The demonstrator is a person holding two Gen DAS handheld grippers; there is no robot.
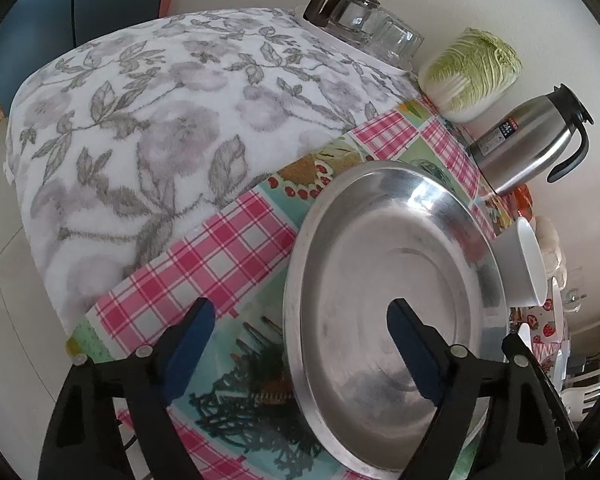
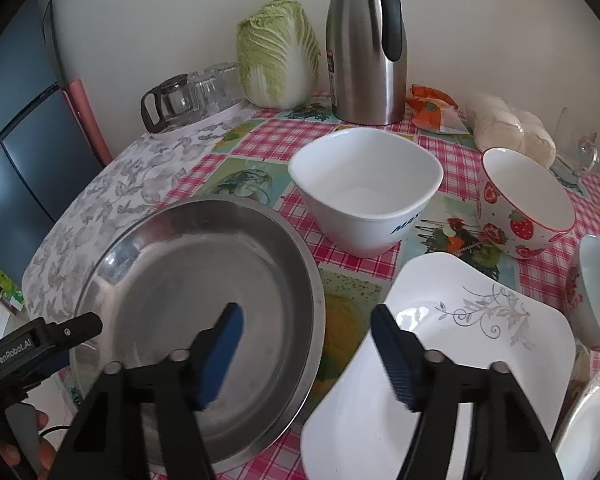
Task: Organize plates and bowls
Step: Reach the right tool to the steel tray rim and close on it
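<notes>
A round steel plate (image 1: pixel 396 264) lies on the checked tablecloth; it also shows in the right wrist view (image 2: pixel 204 280). My left gripper (image 1: pixel 300 344) is open, its right finger over the plate, its left finger over the cloth beside the rim. My right gripper (image 2: pixel 306 344) is open and empty, over the gap between the steel plate and a square white plate (image 2: pixel 460 344) with a grey floral print. Behind stand a white square bowl (image 2: pixel 366 188), a strawberry bowl (image 2: pixel 524 208) tilted on its side, and another bowl (image 2: pixel 598 292) at the right edge. The left gripper's body (image 2: pixel 40 344) shows at lower left.
A steel thermos jug (image 2: pixel 366 52), a napa cabbage (image 2: pixel 278 56), and a glass pot with glasses (image 2: pixel 192 96) stand along the back wall. Buns in a bag (image 2: pixel 512 128) lie at back right. A floral towel (image 1: pixel 148 128) covers the table's left part. A floral dish (image 2: pixel 592 420) shows at the lower right.
</notes>
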